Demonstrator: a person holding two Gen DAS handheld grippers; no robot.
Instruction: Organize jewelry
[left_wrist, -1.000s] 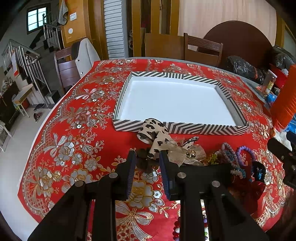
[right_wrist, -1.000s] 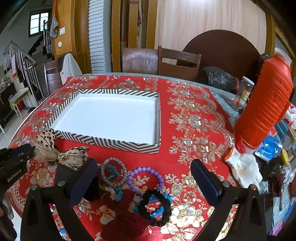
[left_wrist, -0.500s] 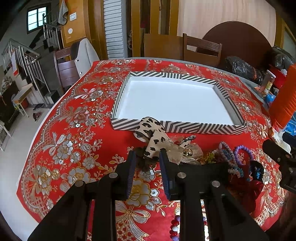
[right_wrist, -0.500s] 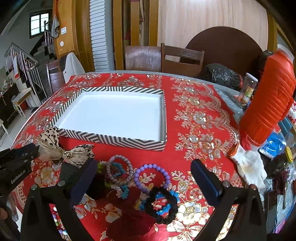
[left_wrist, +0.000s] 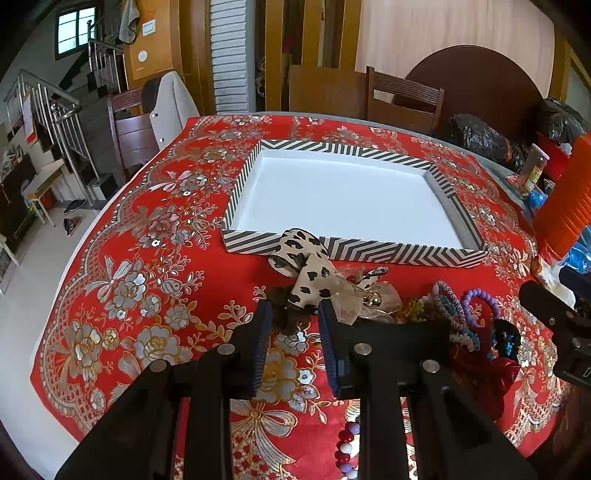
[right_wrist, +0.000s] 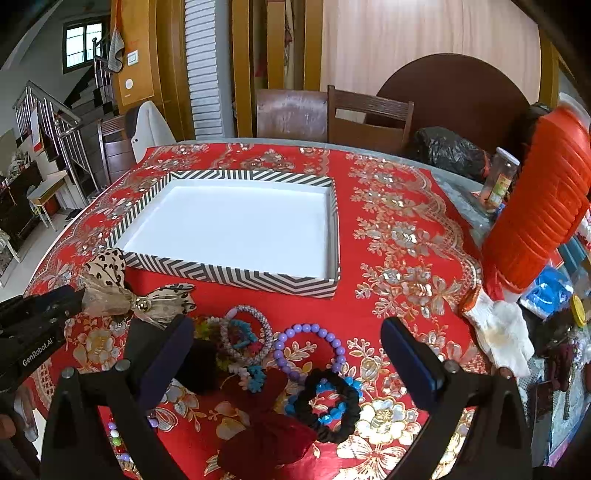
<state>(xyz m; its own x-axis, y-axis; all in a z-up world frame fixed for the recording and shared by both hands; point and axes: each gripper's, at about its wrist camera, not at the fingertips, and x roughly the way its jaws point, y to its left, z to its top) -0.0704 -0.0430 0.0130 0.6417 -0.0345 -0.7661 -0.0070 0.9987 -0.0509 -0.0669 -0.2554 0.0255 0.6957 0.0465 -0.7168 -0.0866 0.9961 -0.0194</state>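
Red cloth (right_wrist: 388, 258) patterned with gold and silver flowers covers the round table, and on its far middle sits a shallow tray (right_wrist: 236, 275) with black-and-white chevron walls and a plain white floor. Just in front of the tray's near wall, toward the left, lies a leopard-print hair bow (left_wrist: 314, 269) with sheer gauzy wings and a small gold bead at its knot (one printed loop overlaps the tray's wall in the left wrist view). The left gripper (left_wrist: 294, 319) has its jaws drawn narrow around the dark tail end of that bow, the pads pressing in from both sides so the bow is pinched between them; from the right wrist view the same gripper (right_wrist: 79, 295) comes in from the left edge with the bow (right_wrist: 122, 291) spreading out of its tip. The right gripper (right_wrist: 288, 339) hangs with its jaws spread wide, gripping nothing, above a heap of pieces on the near part of the cloth: a purple bead bracelet (right_wrist: 308, 349), a black scrunchie (right_wrist: 328, 406) lying over blue beads, a woven grey-and-white bangle (right_wrist: 247, 336) tangled with turquoise bits, and a dark red fabric piece (right_wrist: 266, 435) nearest the camera. A short string of coloured beads (left_wrist: 345, 448) lies on the cloth at the near edge, under the left gripper. To the far right stands a tall ribbed orange flask (right_wrist: 539, 221), with a small glass jar (right_wrist: 498, 181) beside it, a crumpled white cloth (right_wrist: 502, 336) at its foot and a black plastic bag (right_wrist: 447, 151) behind. Wooden chairs (right_wrist: 369, 118) line the table's far side.
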